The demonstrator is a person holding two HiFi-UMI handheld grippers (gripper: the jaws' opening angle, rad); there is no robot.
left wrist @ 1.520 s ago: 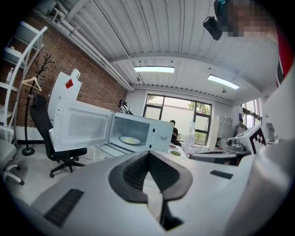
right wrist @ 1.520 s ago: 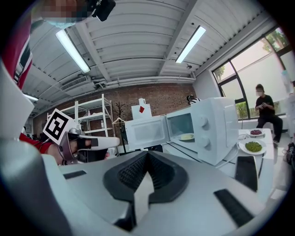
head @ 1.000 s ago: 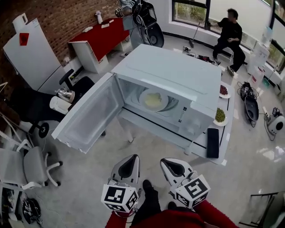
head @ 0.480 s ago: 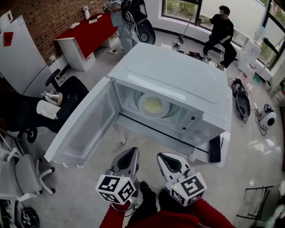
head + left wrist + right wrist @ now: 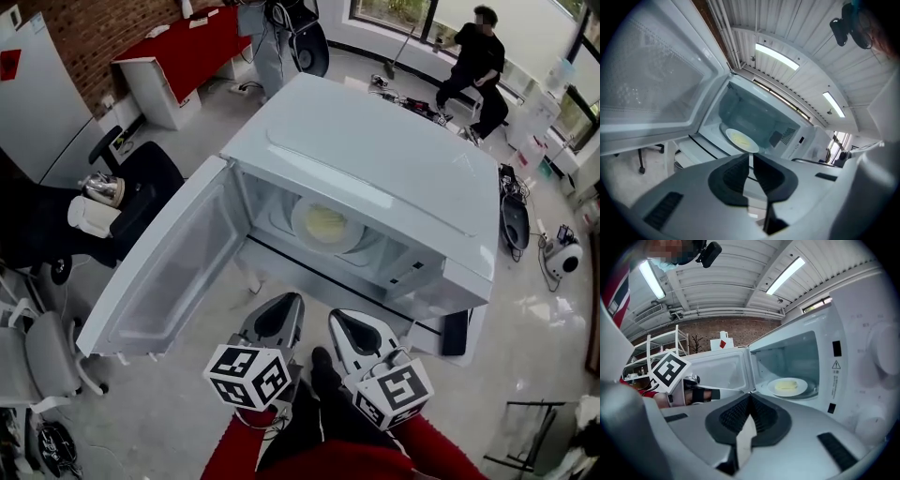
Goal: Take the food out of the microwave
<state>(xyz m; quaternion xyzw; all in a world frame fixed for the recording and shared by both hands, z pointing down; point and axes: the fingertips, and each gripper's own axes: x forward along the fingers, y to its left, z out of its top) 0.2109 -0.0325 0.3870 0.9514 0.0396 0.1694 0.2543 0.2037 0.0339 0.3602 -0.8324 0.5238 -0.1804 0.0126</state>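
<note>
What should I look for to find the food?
Find the big white microwave with its door swung open to the left. On the cavity floor sits a round white plate. The food is the pale yellow patch at its centre, the only coloured thing inside.

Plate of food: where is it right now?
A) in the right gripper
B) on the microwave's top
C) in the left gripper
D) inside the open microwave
D: the plate sits in the microwave cavity with the door swung open; the left gripper and right gripper are shut on nothing.
</note>
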